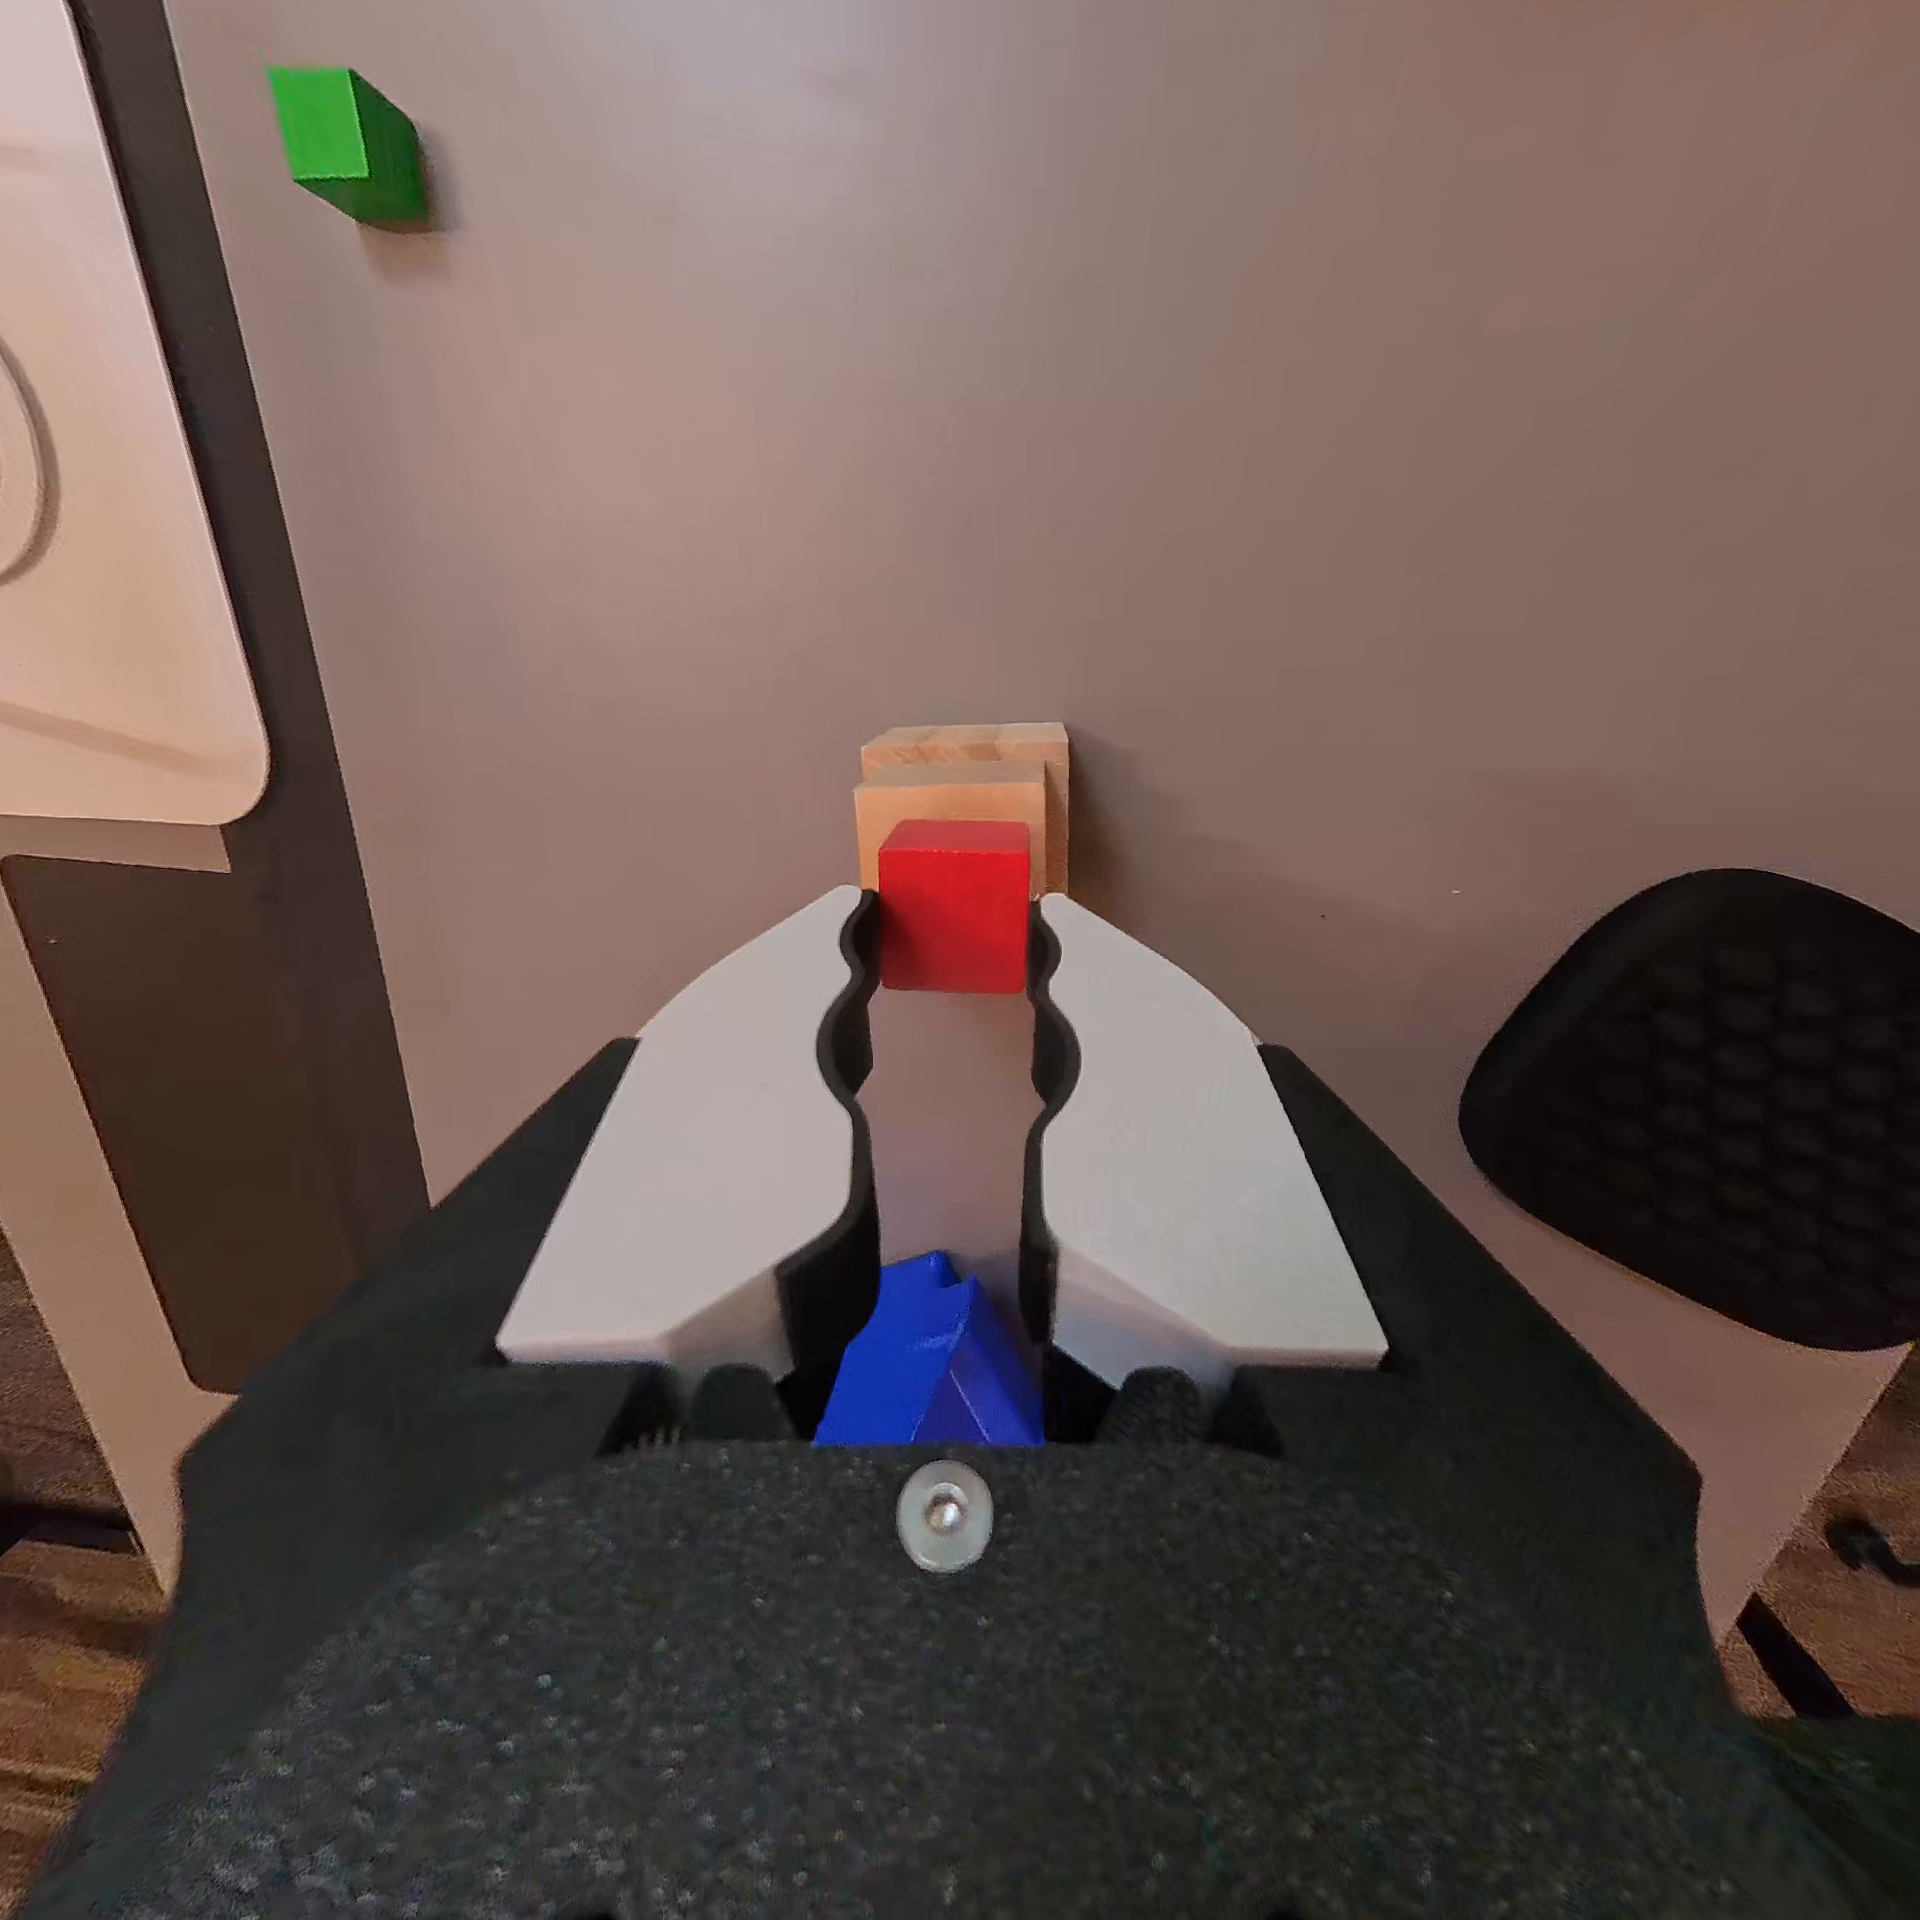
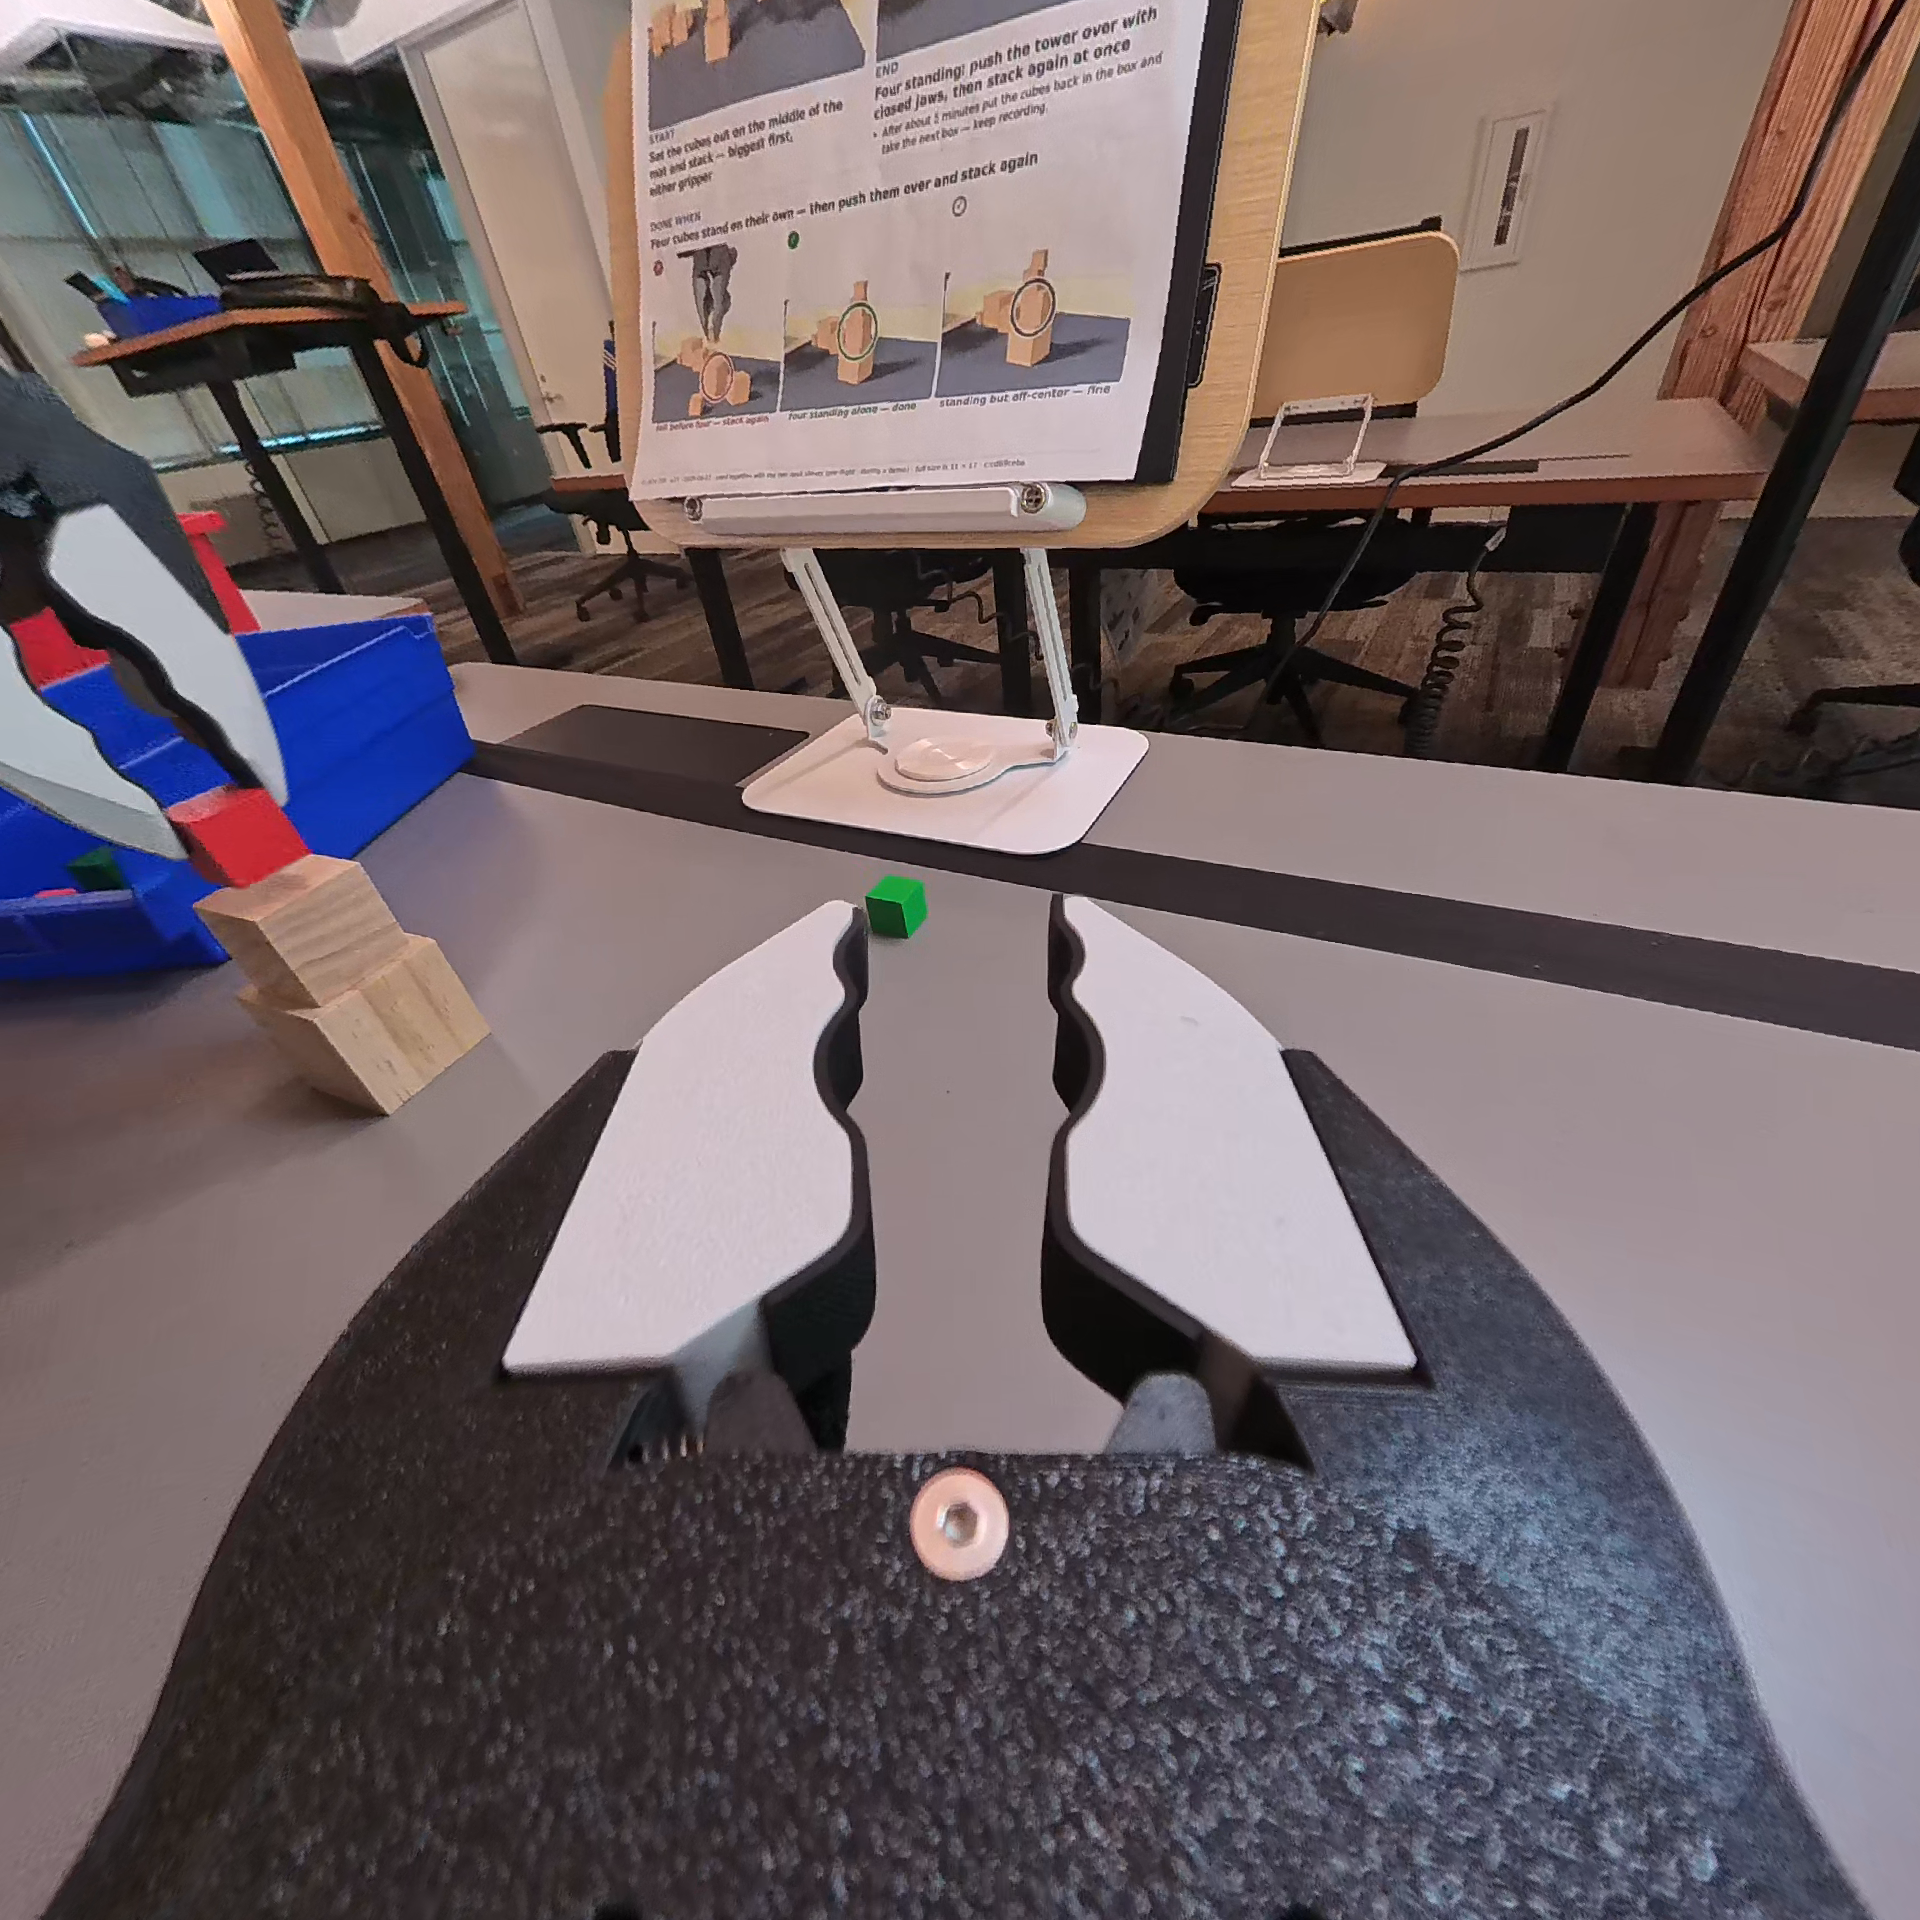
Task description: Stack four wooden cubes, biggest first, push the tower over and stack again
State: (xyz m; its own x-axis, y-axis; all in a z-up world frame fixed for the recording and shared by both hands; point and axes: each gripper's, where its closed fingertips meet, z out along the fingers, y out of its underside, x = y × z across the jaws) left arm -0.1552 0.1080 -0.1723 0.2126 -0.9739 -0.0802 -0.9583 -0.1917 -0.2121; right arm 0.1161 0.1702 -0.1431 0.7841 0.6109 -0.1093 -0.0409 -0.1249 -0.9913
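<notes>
Across the middle of the right wrist view, a grey table (image 2: 1455,1039) crossed by a black strip (image 2: 1455,925). At centre on that strip, a white stand base (image 2: 1039,800) with two hinged arms; above it, at top centre, a wood-edged board (image 2: 1236,343) bearing a printed sheet (image 2: 894,260). At left, a blue bin (image 2: 343,707). Behind, a wooden post (image 2: 343,260), a standing desk (image 2: 260,322), an office chair (image 2: 1288,582) and a coiled cable (image 2: 1449,644). At right of the left wrist view, a black mesh chair seat (image 1: 1714,1112).
</notes>
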